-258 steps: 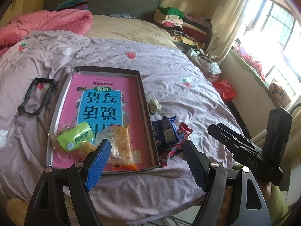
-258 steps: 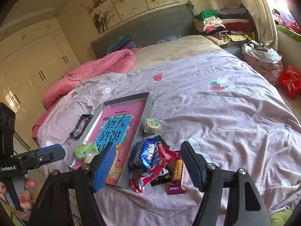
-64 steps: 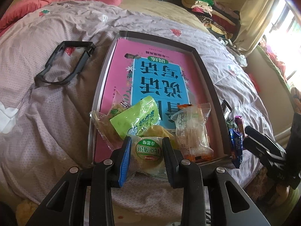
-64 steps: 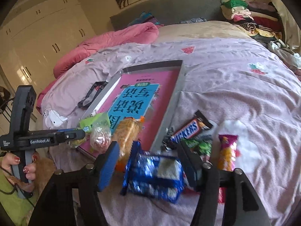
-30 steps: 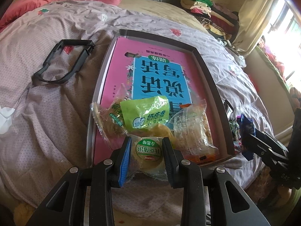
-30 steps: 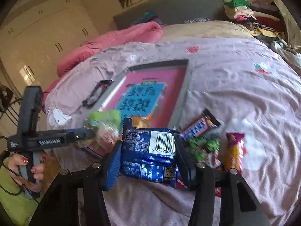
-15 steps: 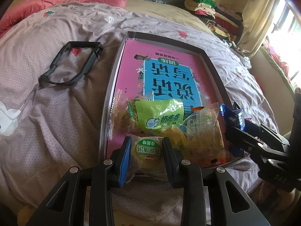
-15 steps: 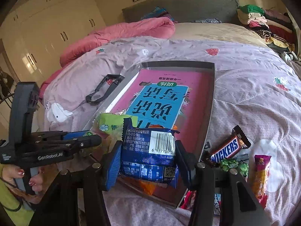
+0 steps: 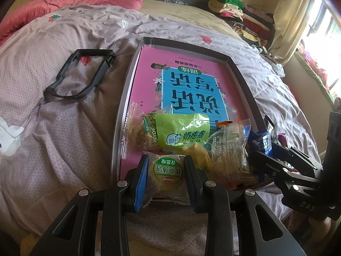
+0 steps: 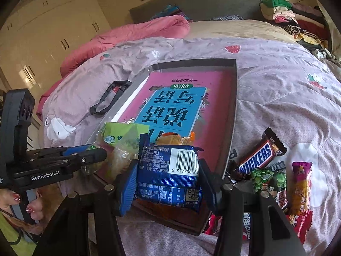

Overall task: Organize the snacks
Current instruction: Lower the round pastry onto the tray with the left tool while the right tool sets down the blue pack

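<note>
While both tongs are gripping snacks over the near end of the tray, the scene is reading as follows.

Left gripper (image 9: 166, 171): narrow, its pads pressing on a round pastry in clear wrap (image 9: 167, 171), which is sitting at the tray's near edge.
Right gripper (image 10: 168, 182): clamping a blue foil packet (image 10: 170, 168), barcode side up, and holding it over the tray's near right corner.
Tray (image 9: 125, 98): a grey metal one lying on the lilac bedspread (image 9: 53, 128), with a pink and blue book (image 9: 187, 85) filling its floor.
Snacks in the tray: a green milk-snack bag (image 9: 181, 135) overlapping a clear-wrapped cake, and a clear packet with an orange seal (image 9: 231, 147) just beside it.
Snacks outside: a Snickers bar (image 10: 259, 157), a green pea packet (image 10: 268, 180) and a pink-topped bar (image 10: 300, 187) lying on the bedspread right of the tray.
Black plastic frame (image 9: 81, 74): lying left of the tray, apart from it.
</note>
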Tool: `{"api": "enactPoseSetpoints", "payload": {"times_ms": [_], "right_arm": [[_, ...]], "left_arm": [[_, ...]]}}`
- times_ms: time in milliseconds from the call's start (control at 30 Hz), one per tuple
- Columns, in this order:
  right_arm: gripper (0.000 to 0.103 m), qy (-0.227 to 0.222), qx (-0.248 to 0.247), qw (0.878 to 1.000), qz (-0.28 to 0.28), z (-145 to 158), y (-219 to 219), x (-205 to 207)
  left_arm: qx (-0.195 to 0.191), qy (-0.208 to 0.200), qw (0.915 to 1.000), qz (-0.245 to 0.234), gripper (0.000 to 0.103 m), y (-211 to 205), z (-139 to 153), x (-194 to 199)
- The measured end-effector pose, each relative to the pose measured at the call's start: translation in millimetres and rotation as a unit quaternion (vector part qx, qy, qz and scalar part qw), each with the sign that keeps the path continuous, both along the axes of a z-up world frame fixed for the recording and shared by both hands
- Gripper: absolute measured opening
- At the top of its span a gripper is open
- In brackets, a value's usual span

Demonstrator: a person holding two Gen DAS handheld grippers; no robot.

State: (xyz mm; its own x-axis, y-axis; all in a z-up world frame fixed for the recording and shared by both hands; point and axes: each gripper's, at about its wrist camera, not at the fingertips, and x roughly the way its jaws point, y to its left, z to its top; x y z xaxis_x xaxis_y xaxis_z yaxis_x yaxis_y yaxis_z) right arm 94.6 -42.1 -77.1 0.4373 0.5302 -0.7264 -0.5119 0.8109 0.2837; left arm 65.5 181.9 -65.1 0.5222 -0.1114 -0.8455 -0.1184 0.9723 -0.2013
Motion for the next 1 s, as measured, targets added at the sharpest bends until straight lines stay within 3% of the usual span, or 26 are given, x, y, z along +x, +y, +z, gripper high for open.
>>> {"api": "enactPoseSetpoints", "payload": {"times_ms": [767, 1000], "right_arm": [[0.064, 0.021, 0.021, 1.0, -0.009, 2.2, -11.4, -1.2], [0.065, 0.019, 0.025, 0.999, -0.007, 4.9, -14.9, -4.5]], "left_arm": [[0.005, -0.008, 0.9999, -0.005, 0.034, -3.5, 5.3, -1.0], [0.007, -0.009, 0.9999, -0.005, 0.039, -3.4, 6.7, -1.9]]}}
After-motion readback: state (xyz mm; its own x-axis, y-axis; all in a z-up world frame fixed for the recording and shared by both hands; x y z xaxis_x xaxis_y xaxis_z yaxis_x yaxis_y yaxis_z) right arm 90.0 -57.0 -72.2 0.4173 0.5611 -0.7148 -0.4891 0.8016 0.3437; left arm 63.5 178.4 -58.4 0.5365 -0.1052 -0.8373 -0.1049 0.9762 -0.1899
